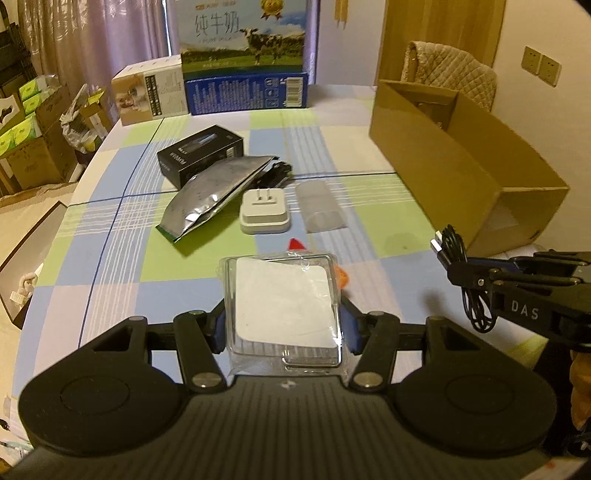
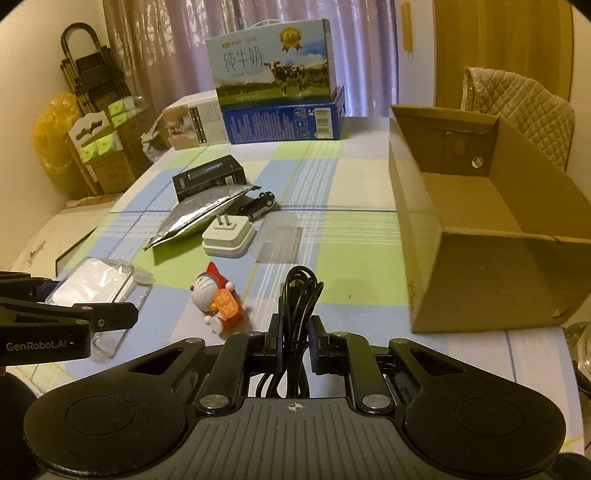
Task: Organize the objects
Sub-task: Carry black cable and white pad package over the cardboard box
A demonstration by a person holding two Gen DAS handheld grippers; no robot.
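My left gripper is shut on a clear plastic case with a white card inside, held low over the near side of the checked tablecloth. The right wrist view shows the same case at the far left in the left gripper. A coiled black cable stands up between the fingers of my right gripper, which is shut on it. The cable and right gripper sit just left of the open cardboard box, near its front corner.
On the cloth lie a cat figurine, a white plug adapter, a foil pouch, a black box, a black toy car and a clear plastic sleeve. Milk cartons stand at the far edge.
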